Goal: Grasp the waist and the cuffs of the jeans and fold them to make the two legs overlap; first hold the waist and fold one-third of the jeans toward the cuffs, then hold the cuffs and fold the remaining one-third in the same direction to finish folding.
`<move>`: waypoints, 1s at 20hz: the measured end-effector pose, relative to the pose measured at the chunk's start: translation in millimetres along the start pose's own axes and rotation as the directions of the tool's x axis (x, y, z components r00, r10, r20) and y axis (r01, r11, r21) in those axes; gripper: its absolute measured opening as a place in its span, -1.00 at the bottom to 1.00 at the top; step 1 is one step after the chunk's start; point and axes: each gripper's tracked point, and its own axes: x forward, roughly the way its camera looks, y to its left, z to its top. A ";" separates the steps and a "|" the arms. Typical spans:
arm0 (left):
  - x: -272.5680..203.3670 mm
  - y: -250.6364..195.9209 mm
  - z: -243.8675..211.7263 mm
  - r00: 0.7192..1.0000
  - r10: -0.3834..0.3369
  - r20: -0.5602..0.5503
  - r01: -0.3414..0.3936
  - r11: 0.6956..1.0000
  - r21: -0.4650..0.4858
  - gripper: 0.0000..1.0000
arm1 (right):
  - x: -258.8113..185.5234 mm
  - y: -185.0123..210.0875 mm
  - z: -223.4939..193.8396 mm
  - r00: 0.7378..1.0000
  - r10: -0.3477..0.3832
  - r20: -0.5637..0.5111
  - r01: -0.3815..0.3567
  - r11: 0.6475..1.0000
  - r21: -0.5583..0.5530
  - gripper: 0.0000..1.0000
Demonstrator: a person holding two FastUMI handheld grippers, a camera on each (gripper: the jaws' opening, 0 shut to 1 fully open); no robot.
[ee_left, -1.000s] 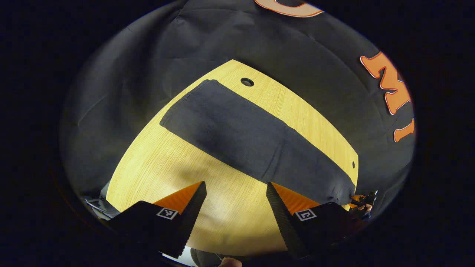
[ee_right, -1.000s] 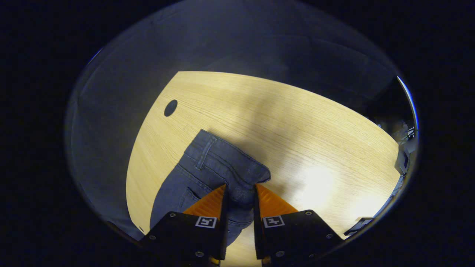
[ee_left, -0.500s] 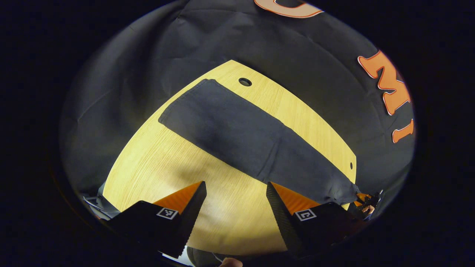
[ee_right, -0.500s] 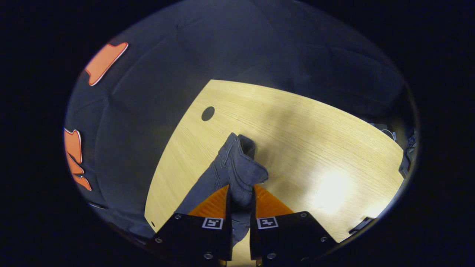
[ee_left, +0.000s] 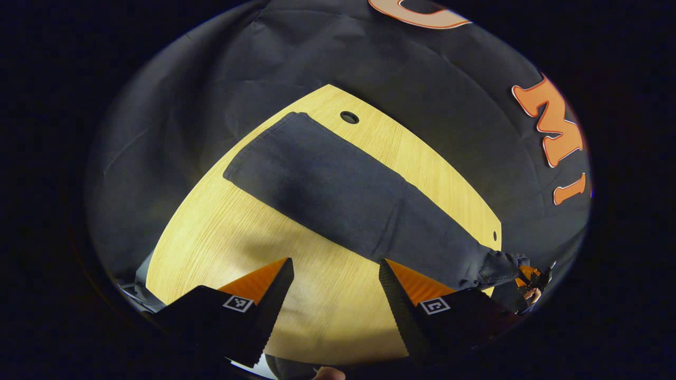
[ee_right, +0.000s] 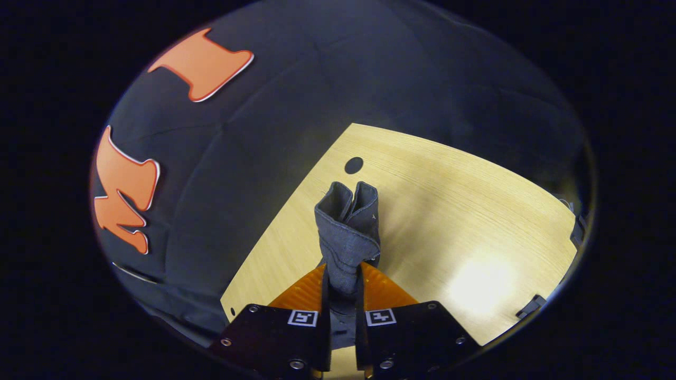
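**Q:** Denim of what form, and where does it lie?

**A:** Dark, matte denim: the jeans form one long flat band set slantwise on the wooden table, the legs overlapped. The cuff end, square-cornered, lies just beside the round hole in the tabletop; the waist is at the opposite end, lifted off the wood and bunched into a stitched, upright fold.

**Q:** What grips the waist?

**A:** The right gripper is clenched on it, both fingers pressing the cloth between them. In the left gripper view it appears small at the table's far corner, well away from the hole.

**Q:** And the other tool?

**A:** The left gripper is released, its fingers spread wide over bare wood on the near side of the jeans, touching nothing.

**Q:** What room remains?

**A:** Pale, fine-grained tabletop lies open on the near side of the jeans; toward the hole only a narrow strip separates cloth from the curved table edge.
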 end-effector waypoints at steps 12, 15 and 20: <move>-6.9 -3.3 -2.8 0.999 -0.047 -0.023 0.047 0.999 -0.001 0.96 | -26.9 109.5 -73.5 1.000 0.030 0.005 -0.028 0.964 -0.265 -0.63; -9.1 -4.3 -1.9 0.998 -0.062 -0.024 0.061 0.998 -0.012 0.96 | -28.2 131.1 -102.8 0.999 0.039 -0.028 -0.046 0.944 -0.326 -0.63; -10.3 -4.8 1.3 0.998 -0.061 -0.014 0.061 0.998 -0.031 0.96 | -17.2 154.8 -146.3 0.996 0.036 -0.079 -0.065 0.913 -0.403 -0.63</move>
